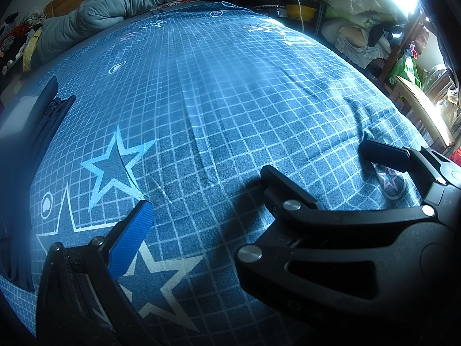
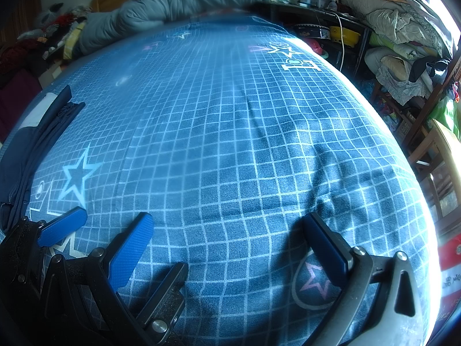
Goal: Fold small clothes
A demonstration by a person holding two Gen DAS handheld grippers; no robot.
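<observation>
Both claws over the bed, nothing held.
I see the left gripper (image 2: 62,226) and right gripper (image 2: 230,239) gaping wide, empty; navy garment (image 2: 26,150) lies far left on the sheet (image 2: 230,129).

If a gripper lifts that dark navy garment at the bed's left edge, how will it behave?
The navy garment lies in soft folds, so it would probably droop limply. It looks thin, likely light. Its zipper edge may hang stiffer.
</observation>
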